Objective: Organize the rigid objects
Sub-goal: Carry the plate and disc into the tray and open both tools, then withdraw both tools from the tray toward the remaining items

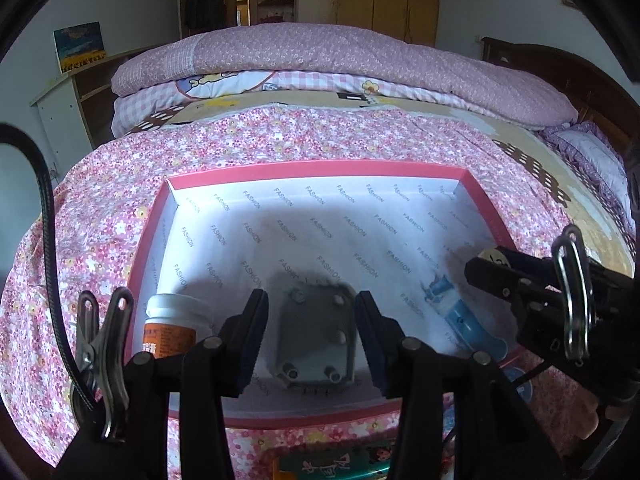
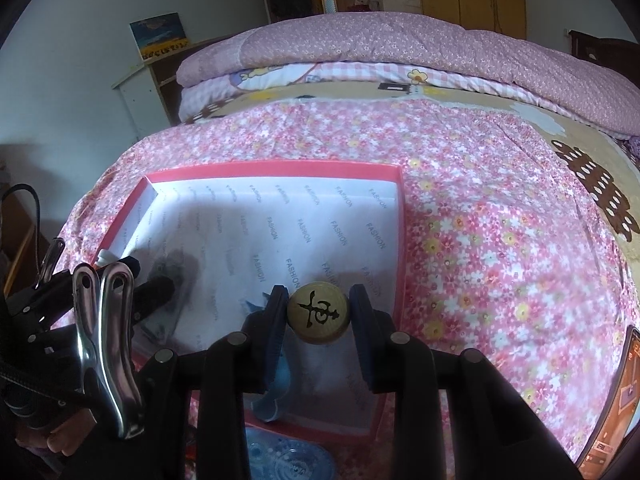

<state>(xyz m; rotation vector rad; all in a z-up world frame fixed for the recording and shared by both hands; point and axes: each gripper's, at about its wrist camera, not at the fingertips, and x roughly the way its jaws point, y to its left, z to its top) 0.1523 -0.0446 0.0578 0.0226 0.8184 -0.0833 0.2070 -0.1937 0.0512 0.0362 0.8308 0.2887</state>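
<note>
A pink-rimmed box [image 1: 320, 169] lined with white FASHION paper lies on the floral bedspread. In it are a grey metal plate [image 1: 316, 336] with round studs, a white bottle with an orange label [image 1: 170, 328] at the left, and a blue tool [image 1: 460, 316] at the right. My left gripper [image 1: 312, 336] is open, its fingers either side of the grey plate, above it. My right gripper [image 2: 318, 320] is shut on a round wooden chess piece [image 2: 318, 314] with a black character, held over the box's near right part [image 2: 396, 240]. The right gripper also shows in the left wrist view [image 1: 492, 268].
Folded pink quilts [image 1: 320, 64] lie across the far side of the bed. A blue round item [image 2: 280, 460] and a printed card [image 1: 332, 466] lie on the bedspread in front of the box. A phone [image 2: 616, 396] lies at the right edge. A shelf [image 1: 80, 92] stands at the left.
</note>
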